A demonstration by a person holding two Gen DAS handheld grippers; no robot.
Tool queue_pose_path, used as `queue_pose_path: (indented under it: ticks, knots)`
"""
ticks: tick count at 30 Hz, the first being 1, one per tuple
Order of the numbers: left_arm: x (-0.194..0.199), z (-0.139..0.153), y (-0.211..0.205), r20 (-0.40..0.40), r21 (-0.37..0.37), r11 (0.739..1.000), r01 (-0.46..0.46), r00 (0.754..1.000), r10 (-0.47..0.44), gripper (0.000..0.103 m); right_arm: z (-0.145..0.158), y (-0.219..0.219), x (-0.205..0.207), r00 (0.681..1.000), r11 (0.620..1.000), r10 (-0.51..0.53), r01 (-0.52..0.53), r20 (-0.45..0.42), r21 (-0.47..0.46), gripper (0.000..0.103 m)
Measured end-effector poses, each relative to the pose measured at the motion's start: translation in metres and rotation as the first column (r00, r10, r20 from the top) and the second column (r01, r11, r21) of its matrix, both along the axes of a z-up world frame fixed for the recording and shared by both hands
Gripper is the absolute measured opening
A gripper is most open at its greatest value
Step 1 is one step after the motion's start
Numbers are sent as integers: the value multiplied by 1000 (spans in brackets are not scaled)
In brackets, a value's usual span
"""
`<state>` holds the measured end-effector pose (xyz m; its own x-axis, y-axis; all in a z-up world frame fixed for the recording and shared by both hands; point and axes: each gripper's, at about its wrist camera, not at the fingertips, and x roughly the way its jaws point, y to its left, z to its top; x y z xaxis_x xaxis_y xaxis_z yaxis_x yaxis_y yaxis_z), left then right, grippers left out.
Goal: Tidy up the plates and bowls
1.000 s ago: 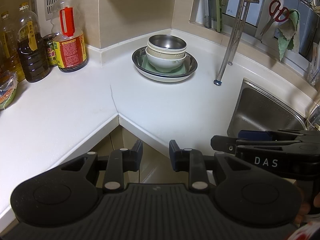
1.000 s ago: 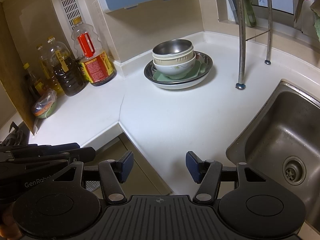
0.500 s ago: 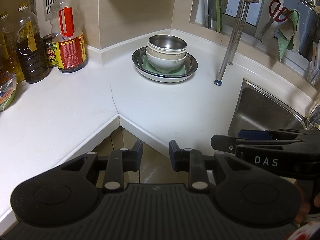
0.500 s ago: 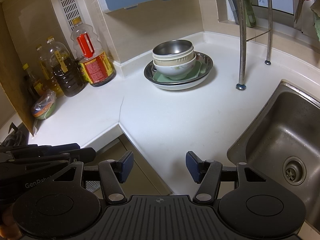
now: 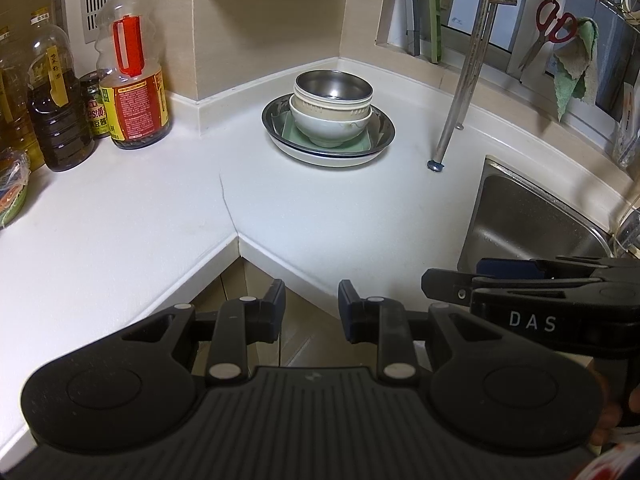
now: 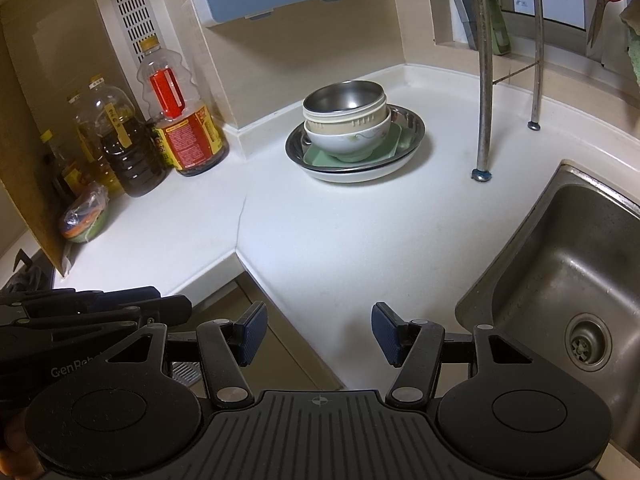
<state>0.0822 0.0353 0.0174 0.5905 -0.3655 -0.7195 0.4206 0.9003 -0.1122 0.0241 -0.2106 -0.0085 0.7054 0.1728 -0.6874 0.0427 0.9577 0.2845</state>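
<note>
Bowls [image 5: 332,108] sit nested on stacked plates [image 5: 380,140] near the counter's [image 5: 160,208] back corner. Well short of that stack, the left gripper [image 5: 311,308] is slightly parted and empty, and the right gripper [image 6: 316,334] is spread wider, also empty.

Kitchen corner, beige walls, white desk.
Beige tiled wall [image 6: 288,52] is backing the white corner desk [image 6: 320,248]; steel sink [image 6: 560,280] is sitting right, window [image 5: 500,20] behind it.
</note>
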Motion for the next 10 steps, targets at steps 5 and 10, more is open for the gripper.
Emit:
queue_pose_path:
  ticks: [5, 10]
  knots:
    - [2, 0, 1, 14, 6, 1000, 5, 1000, -5, 26, -1, 3, 0, 1000, 1000, -9, 9, -1, 0, 58]
    - [6, -2, 5, 9, 4, 1000, 7, 1000, -7, 26, -2, 5, 1, 1000, 1000, -18, 18, 1, 1, 58]
